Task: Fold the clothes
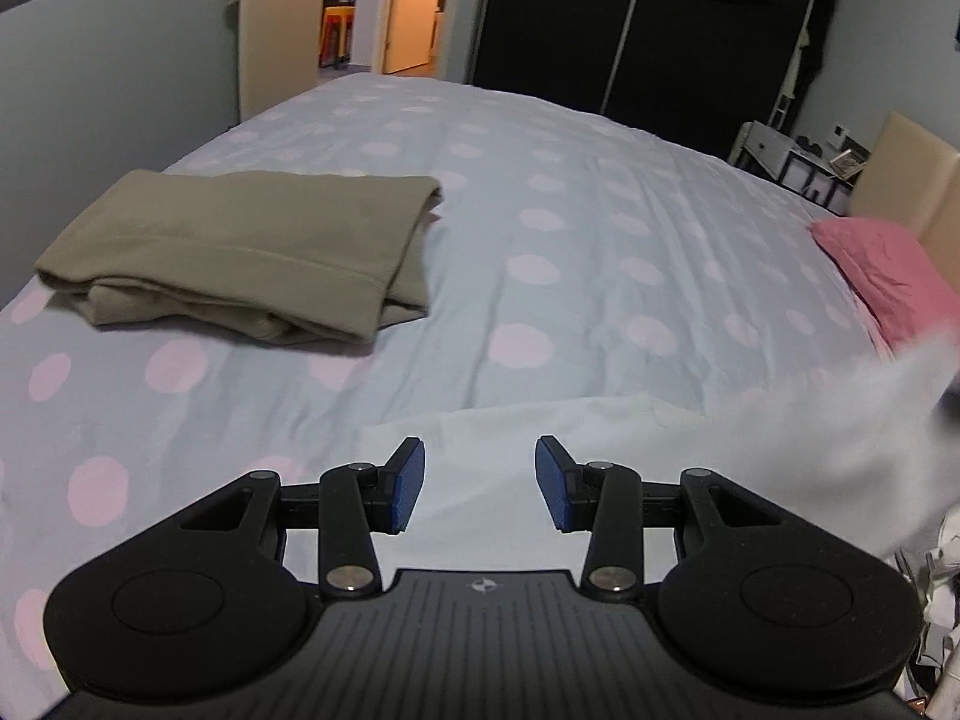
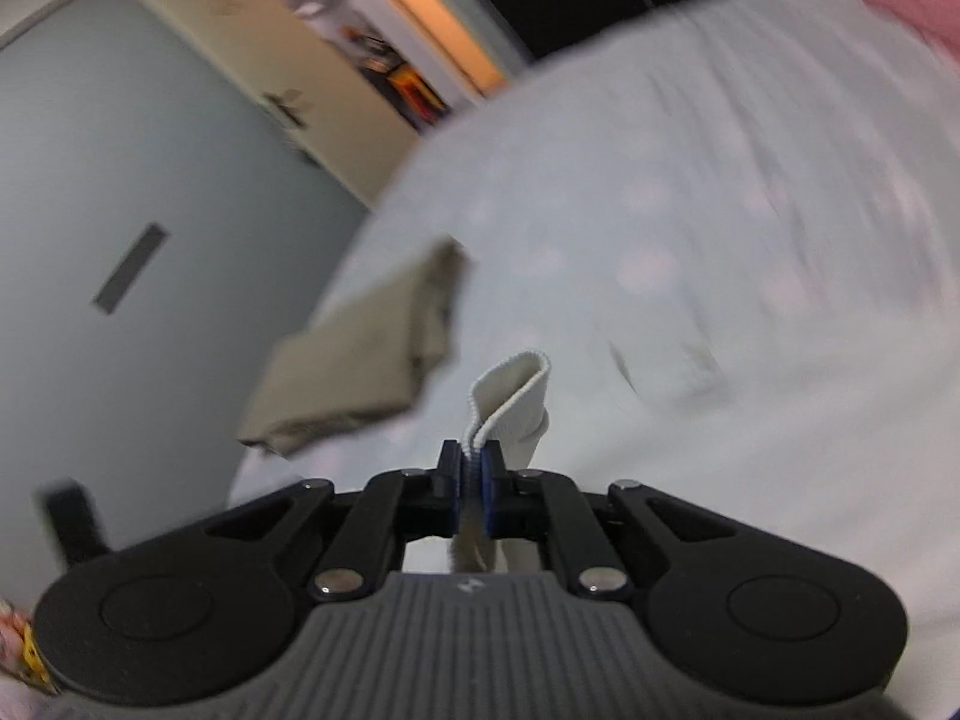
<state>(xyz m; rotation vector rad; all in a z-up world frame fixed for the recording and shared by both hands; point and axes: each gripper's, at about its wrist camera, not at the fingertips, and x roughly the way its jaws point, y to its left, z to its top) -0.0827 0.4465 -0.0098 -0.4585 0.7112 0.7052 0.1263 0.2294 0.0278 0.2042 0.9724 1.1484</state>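
Polka-dot bedspread [image 1: 540, 228] bears folded khaki cloth [image 1: 240, 252]; right tool [image 2: 477, 474] pinches ribbed white cuff [image 2: 516, 396].

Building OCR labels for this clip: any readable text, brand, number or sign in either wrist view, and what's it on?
No readable text in either view.
Left gripper: small emblem on its body, a symbol, no letters.
Right gripper: similar mark, too blurred to read.
Items on the side table: too small to read.

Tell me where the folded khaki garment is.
In the left wrist view the folded khaki garment lies at the left on the polka-dot bedspread, beyond the left gripper.
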